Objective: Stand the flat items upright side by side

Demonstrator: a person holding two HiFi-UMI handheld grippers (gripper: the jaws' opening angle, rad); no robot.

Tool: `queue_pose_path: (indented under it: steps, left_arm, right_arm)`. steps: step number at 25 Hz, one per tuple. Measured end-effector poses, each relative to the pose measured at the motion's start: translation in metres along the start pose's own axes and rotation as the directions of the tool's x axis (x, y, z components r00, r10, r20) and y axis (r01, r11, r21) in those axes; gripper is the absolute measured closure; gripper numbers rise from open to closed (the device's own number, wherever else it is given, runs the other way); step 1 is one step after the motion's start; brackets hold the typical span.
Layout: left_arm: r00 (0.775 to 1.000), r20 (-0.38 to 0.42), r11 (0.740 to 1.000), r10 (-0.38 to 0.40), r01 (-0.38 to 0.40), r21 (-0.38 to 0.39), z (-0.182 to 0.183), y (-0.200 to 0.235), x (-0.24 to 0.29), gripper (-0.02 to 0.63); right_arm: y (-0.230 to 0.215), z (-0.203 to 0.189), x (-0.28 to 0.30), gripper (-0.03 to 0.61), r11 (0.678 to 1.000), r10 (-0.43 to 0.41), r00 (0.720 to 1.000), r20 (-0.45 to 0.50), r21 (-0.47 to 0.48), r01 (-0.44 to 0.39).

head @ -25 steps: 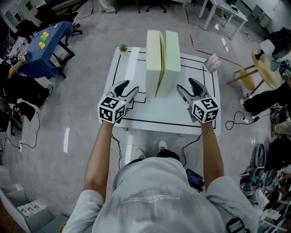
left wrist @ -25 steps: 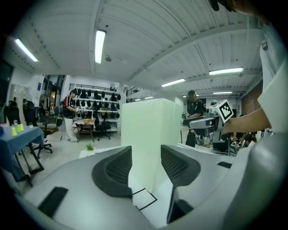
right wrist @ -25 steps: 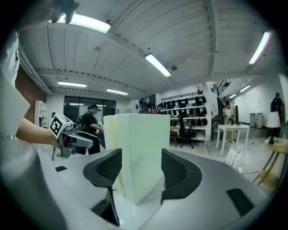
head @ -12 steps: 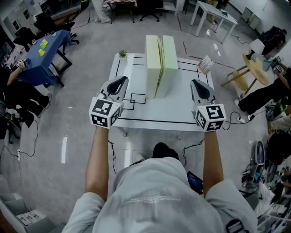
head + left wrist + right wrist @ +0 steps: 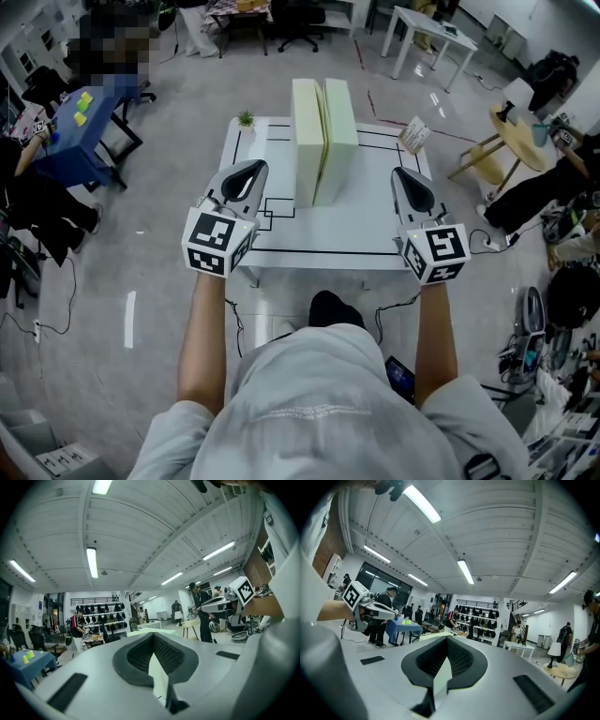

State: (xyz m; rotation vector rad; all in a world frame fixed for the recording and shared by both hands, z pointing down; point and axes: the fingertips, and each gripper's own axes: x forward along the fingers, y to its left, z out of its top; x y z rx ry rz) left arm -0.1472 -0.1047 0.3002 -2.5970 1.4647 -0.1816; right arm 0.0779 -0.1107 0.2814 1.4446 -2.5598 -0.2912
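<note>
The left gripper (image 5: 249,171) is hovering over the left part of the white table (image 5: 375,230), its jaws pressed together with nothing between them. At the table's middle, the left slab (image 5: 306,141) and the right slab (image 5: 340,131) are standing on edge side by side. Their faces are seemingly touching at the near end, though the steep view is making that hard to confirm. The right gripper (image 5: 407,178) is hanging over the table's right part, jaws likewise closed and empty, apart from both slabs. The task is looking done. The risk now is a bump: a gripper swinging inward could tip one tall, light slab, likely knocking its neighbour down too.
</note>
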Motion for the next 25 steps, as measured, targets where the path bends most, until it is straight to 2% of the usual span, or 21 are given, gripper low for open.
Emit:
queue_pose_path:
  steps: [9, 13, 18, 25]
  left_arm:
    - [0.999, 0.027, 0.999, -0.033, 0.032, 0.043, 0.022, -0.01, -0.001, 0.594]
    - [0.999, 0.025, 0.999, -0.045, 0.045, 0.011, 0.022, -0.009, -0.001, 0.594]
    - [0.998, 0.02, 0.998, -0.057, 0.056, 0.034, 0.022, -0.01, -0.001, 0.592]
    - [0.999, 0.005, 0.999, -0.043, 0.043, 0.027, 0.012, 0.0, 0.002, 0.592]
  right_arm:
    - [0.004, 0.011, -0.004, 0.55, 1.0, 0.002, 1.0, 0.008, -0.016, -0.002]
    - [0.006, 0.008, -0.002, 0.55, 1.0, 0.004, 1.0, 0.003, -0.02, -0.004]
    - [0.008, 0.002, 0.004, 0.551, 1.0, 0.004, 1.0, -0.02, -0.03, -0.004]
    - [0.013, -0.004, 0.015, 0.551, 0.999, 0.018, 0.999, -0.036, -0.031, -0.019]
